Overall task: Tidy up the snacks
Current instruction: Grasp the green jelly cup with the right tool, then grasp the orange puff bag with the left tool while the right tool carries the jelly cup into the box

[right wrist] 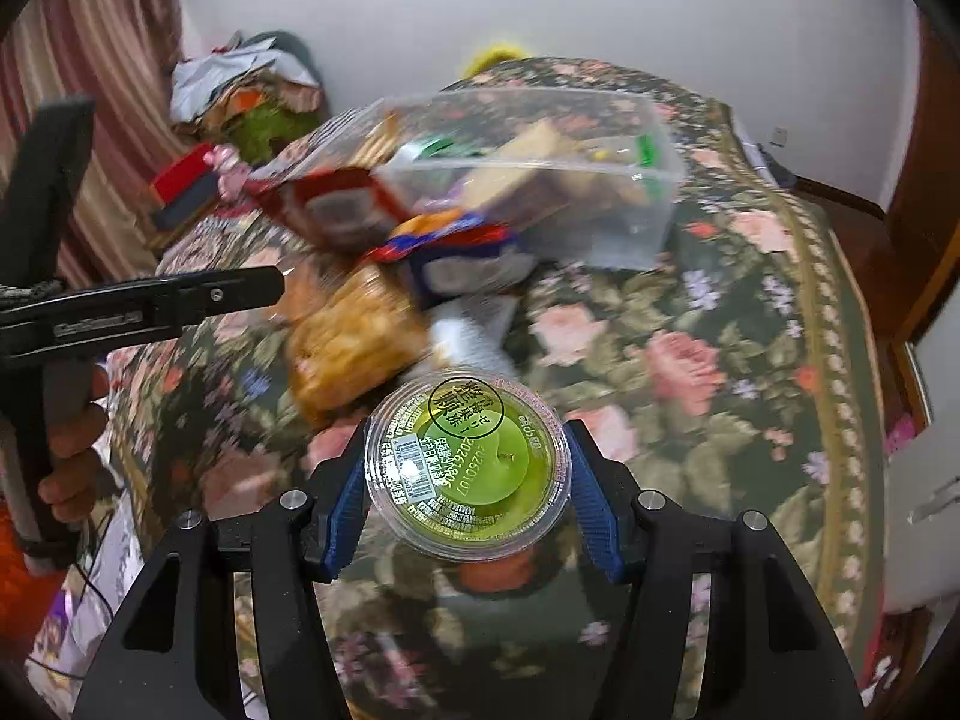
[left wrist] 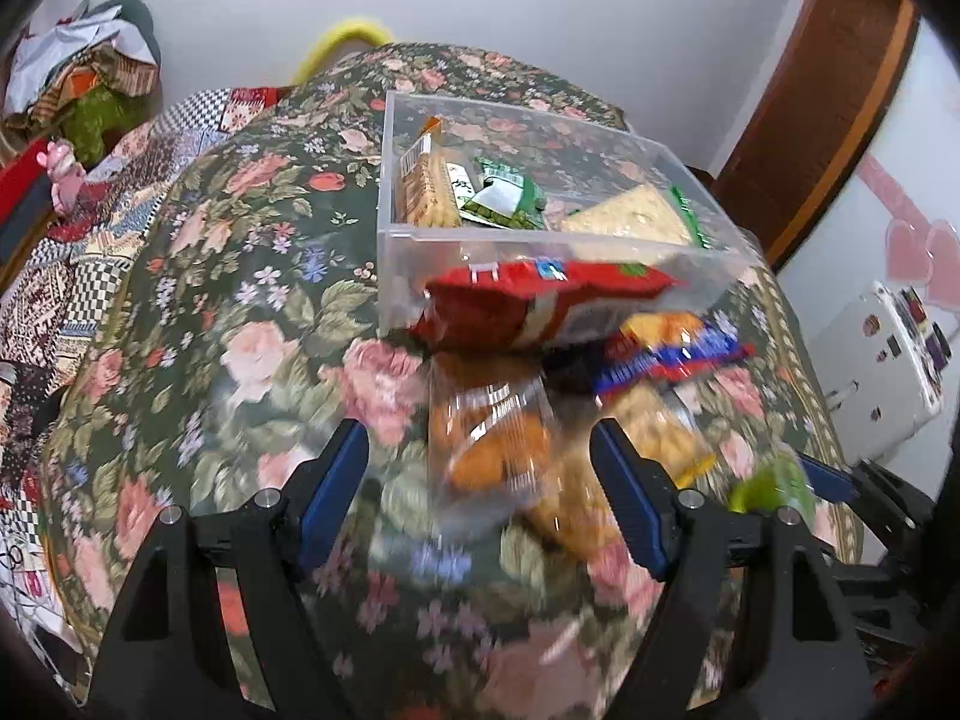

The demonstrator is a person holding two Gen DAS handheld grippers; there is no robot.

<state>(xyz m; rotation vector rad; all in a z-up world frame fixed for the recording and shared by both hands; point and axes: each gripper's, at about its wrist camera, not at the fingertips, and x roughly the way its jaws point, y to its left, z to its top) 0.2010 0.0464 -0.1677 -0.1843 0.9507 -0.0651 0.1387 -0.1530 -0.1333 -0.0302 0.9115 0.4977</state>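
Right wrist view shows the right gripper (right wrist: 465, 471) jaws clamping a round green jelly cup (right wrist: 467, 463) above the bench, left gripper (left wrist: 480, 483) jaws spread empty, so carrying it to the far clear plastic box (right wrist: 630, 228) seems next.

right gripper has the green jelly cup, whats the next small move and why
Probably carry the green jelly cup forward toward the clear bin and over its rim. The right gripper is shut on the cup, which appears lifted off the floral cloth, and the bin ahead already holds other snacks. The left gripper is open above a clear-wrapped pastry, so it's out of the way.
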